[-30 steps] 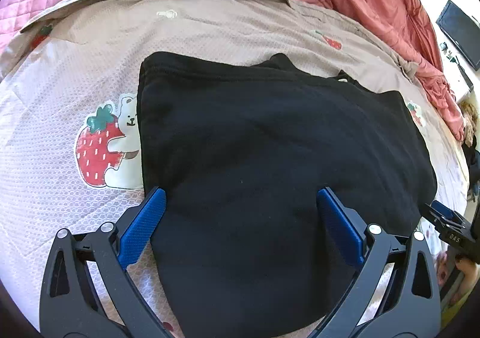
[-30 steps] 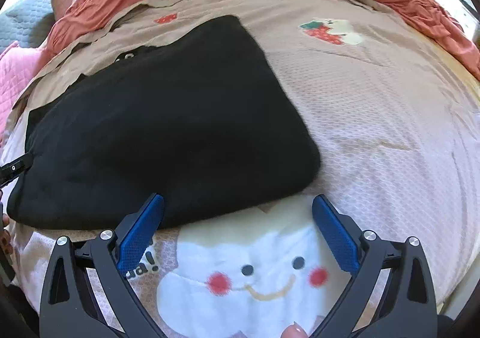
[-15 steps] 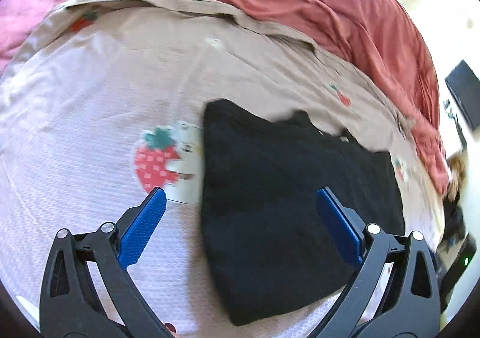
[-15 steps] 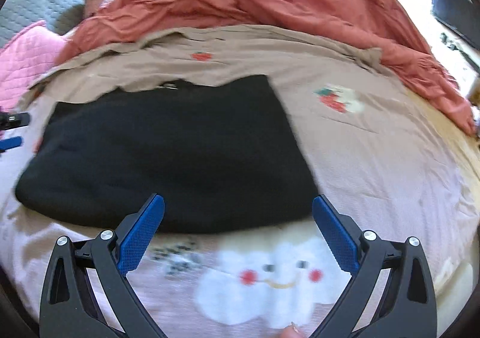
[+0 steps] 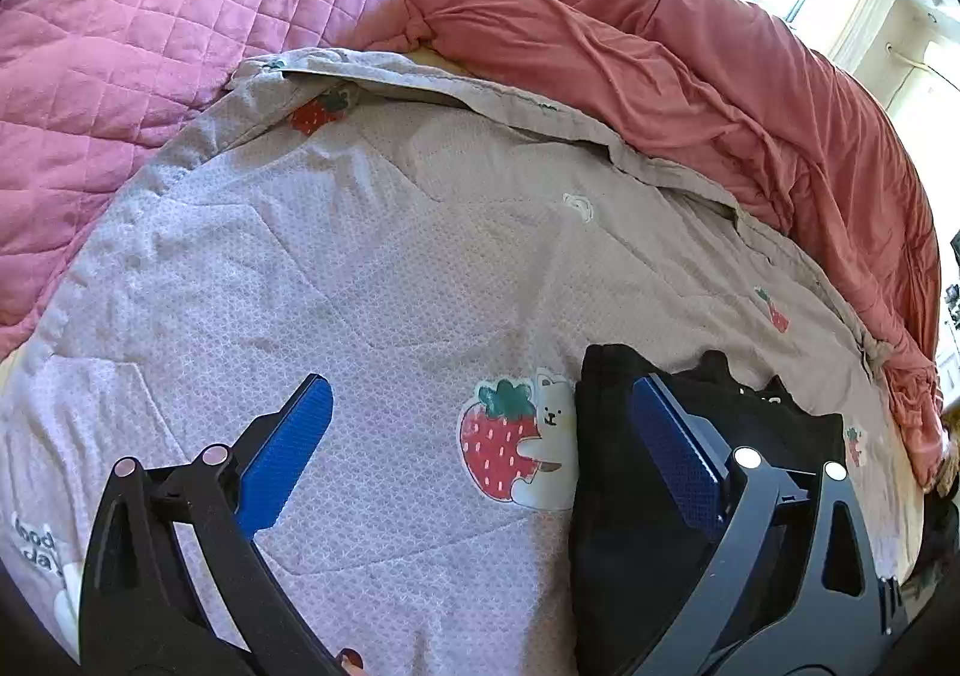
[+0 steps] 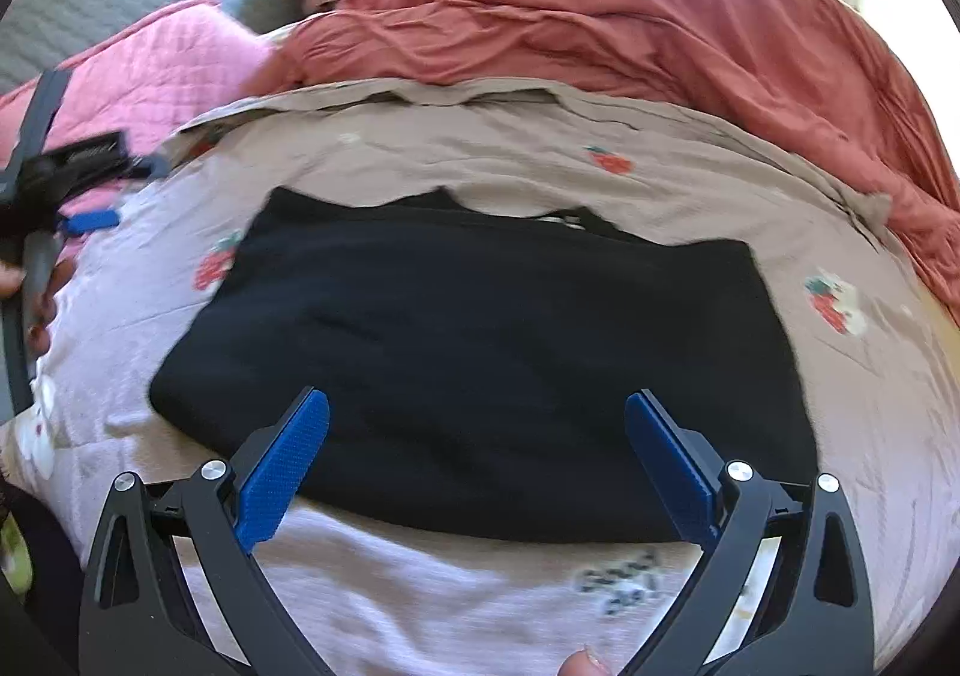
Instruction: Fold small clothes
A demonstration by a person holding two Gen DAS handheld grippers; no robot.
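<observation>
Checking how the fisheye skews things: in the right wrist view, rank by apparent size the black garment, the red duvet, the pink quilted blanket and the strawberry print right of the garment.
1. Black garment and red duvet: similar, unsure.
2. Pink quilted blanket.
3. Strawberry print.

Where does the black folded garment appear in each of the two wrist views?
Left wrist: the black garment is at lower right, partly behind the right jaw.
Right wrist: it fills the centre, lying flat.
Shared landmark: the strawberry-and-bear print beside the garment's edge.
</observation>
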